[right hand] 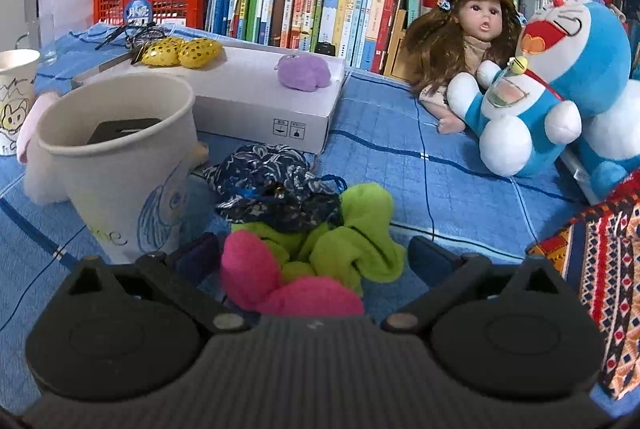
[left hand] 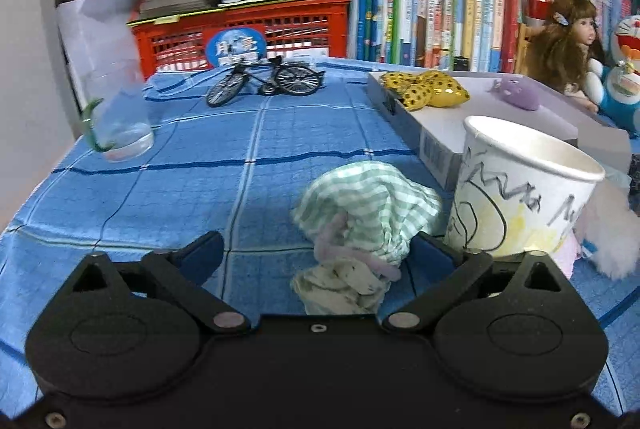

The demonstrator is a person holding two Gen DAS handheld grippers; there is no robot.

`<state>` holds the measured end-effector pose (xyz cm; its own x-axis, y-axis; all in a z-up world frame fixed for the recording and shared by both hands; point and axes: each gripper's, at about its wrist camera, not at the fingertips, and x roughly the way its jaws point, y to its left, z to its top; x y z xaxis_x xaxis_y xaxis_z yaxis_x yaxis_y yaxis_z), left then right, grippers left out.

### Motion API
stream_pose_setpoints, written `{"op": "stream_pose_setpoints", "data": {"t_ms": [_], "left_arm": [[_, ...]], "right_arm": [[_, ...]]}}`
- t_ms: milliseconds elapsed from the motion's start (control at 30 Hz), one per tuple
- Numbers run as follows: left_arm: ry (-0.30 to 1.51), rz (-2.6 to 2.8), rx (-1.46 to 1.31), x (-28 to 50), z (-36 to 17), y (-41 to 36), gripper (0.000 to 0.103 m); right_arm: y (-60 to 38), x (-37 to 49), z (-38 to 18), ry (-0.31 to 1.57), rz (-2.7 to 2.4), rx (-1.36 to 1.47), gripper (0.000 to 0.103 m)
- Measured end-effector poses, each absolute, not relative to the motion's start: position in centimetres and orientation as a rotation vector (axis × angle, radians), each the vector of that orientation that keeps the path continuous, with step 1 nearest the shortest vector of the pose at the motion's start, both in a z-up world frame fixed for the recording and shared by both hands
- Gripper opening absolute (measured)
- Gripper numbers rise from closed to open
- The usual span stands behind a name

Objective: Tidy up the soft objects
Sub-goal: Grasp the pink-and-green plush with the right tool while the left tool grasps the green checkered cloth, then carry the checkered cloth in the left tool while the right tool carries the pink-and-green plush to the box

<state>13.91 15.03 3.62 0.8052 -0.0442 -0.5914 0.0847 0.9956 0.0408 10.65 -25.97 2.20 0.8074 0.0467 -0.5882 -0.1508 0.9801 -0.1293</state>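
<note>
Now both open grippers are lined up on soft bundles, the pickup step by the look of it.

Largest first: the blue checked tablecloth (left hand: 168, 157) fills both views, and the flat white cardboard box (right hand: 256, 97), upper middle of the right view, already carries a purple plush. Lower centre of the left view, the left gripper (left hand: 316, 253) stands wide around the green-checked cloth bundle (left hand: 360, 213) beside the scribbled white paper cup (left hand: 520, 197), no pad visibly pressing. Lower centre of the right view, the right gripper (right hand: 316, 257) gapes around the pink-and-lime fleece toy (right hand: 312, 265), unheld. Each next needs a gentle squeeze mid-bundle.
</note>
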Motion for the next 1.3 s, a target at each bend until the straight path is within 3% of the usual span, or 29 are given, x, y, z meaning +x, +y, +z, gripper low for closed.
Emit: {"op": "stream_pose_setpoints", "data": {"t_ms": [133, 400, 767, 1300], "left_arm": [[0.614, -0.094, 0.115, 13.6, 3.4, 14.0, 0.073], [0.614, -0.101, 0.166, 12.1, 2.7, 12.7, 0.047], [0.594, -0.033, 0.082, 11.4, 2.8, 14.9, 0.034], [0.53, 0.019, 0.07, 9.9, 4.8, 14.9, 0.034]], "right_arm": [[-26.1, 10.7, 2.1, 0.618, 0.108, -0.161, 0.097], [-25.7, 10.5, 2.2, 0.609, 0.116, -0.189, 0.092], [-25.6, 10.2, 2.3, 0.598, 0.126, -0.181, 0.076], [-26.2, 9.3, 3.4, 0.571, 0.118, -0.142, 0.05]]}}
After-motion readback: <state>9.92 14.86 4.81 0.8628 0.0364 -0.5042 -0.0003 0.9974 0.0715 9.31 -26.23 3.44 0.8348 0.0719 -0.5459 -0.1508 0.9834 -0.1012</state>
